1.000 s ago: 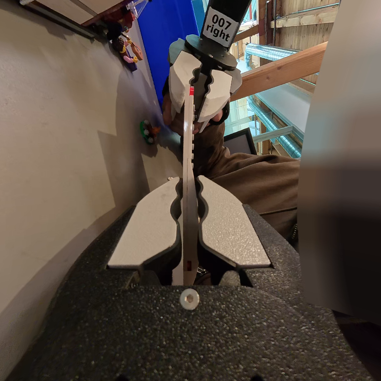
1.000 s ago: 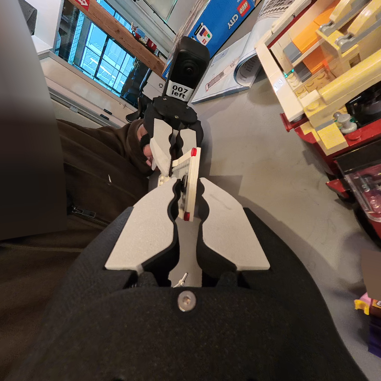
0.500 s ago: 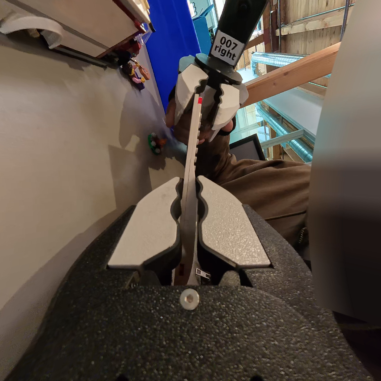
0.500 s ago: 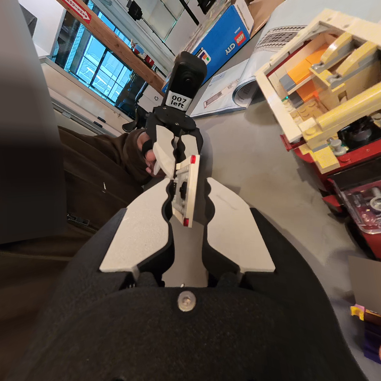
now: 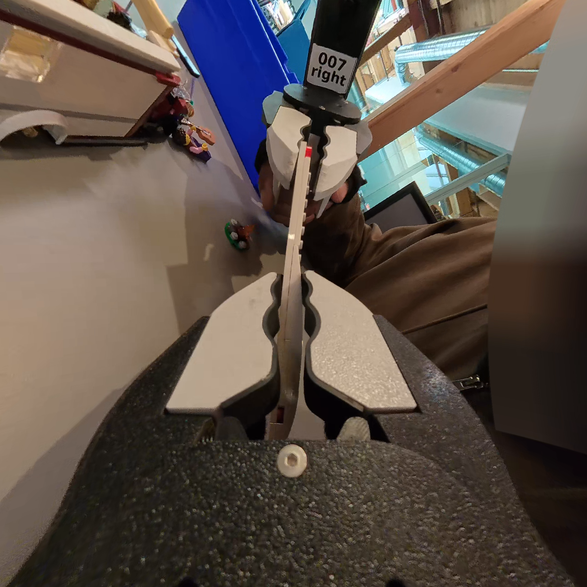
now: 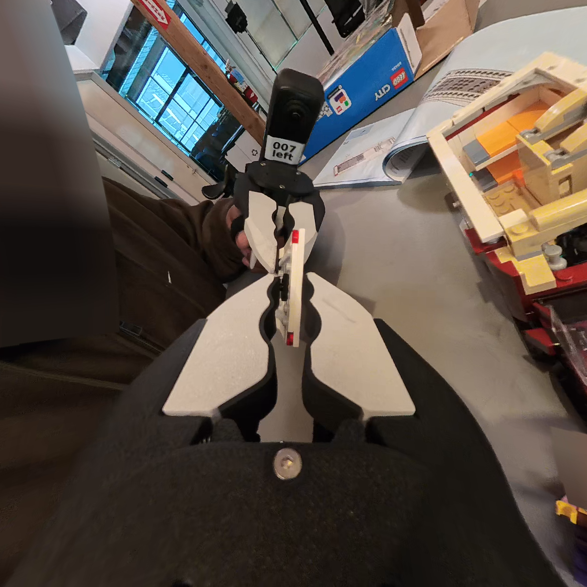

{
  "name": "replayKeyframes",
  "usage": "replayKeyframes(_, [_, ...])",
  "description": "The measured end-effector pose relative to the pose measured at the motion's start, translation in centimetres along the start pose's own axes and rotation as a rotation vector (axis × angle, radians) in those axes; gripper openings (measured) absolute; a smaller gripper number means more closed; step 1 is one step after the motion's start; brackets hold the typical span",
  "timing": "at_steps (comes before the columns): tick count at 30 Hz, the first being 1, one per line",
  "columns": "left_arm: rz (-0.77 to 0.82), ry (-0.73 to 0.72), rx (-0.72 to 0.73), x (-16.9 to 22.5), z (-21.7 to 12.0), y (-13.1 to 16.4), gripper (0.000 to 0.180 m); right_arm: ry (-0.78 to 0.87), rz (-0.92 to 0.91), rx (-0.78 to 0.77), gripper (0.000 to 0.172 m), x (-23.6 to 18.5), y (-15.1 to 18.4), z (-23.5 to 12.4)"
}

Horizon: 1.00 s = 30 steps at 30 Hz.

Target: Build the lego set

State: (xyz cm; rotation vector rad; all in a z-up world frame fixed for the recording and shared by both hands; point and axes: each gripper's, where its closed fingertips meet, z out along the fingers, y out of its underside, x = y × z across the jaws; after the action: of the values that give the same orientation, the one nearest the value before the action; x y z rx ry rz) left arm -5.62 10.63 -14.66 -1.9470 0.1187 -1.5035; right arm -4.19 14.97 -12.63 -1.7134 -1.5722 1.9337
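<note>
- Above the grey table, between the two hand-held tools, a long white studded plate with small red pieces at its ends hangs in the air, touching nothing on the tabletop.
- The left gripper pinches one end of the plate edge-on, a pad pressed against each flat face. That hold probably stops the thin piece from twisting.
- The right gripper faces it from the other end, its fingers drawn in on the plate's far end, studs towards one pad and the smooth face towards the other. With a hold at each end, the plate looks braced along its whole length.
- Well apart to one side stands a cream and dark red brick-built model, with an open booklet and a blue box behind it.
- A small green piece and some toy figures lie on the table, clear of both tools.
- A person's brown sleeve fills the space behind the right tool.
- Compared with half a second ago, the right fingers, then spread wide around the plate, have closed in on it. The left grip is unchanged.
- The pair of tools has also swung a little, so the model now looms larger in the left wrist view.
</note>
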Motion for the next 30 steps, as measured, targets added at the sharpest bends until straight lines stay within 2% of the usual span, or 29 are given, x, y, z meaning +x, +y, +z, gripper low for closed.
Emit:
replayKeyframes(9, [0.056, 0.004, -0.006, 0.2, -0.1, -0.1, 0.011, -0.017, -0.008, -0.008, 0.012, -0.6, 0.0, -0.1])
replayKeyframes(14, [0.036, 0.019, 0.032, 0.2, -0.3, -0.7, 0.011, 0.031, -0.010, 0.028, 0.014, -0.1, -0.7, 0.0])
replayKeyframes(16, [0.029, 0.028, 0.046, 0.1, -0.4, -0.9, 0.011, 0.053, -0.029, 0.023, 0.027, -0.1, -0.8, -0.1])
replayKeyframes(18, [0.031, 0.032, 0.055, 0.2, -0.5, -1.1, 0.011, 0.065, -0.051, 0.018, 0.029, -0.3, -0.8, -0.2])
replayKeyframes(22, [0.057, 0.037, 0.069, 0.4, -0.6, -1.3, 0.011, 0.081, -0.079, 0.013, 0.026, -0.5, -0.9, -0.2])
replayKeyframes(25, [0.080, 0.040, 0.072, 0.5, -0.5, -1.3, 0.011, 0.086, -0.100, 0.026, 0.012, -0.6, -1.1, -0.4])
replayKeyframes(30, [0.123, 0.046, 0.059, 1.0, -0.3, -1.1, 0.011, 0.053, -0.098, 0.039, 0.011, -1.2, -1.2, -0.5])
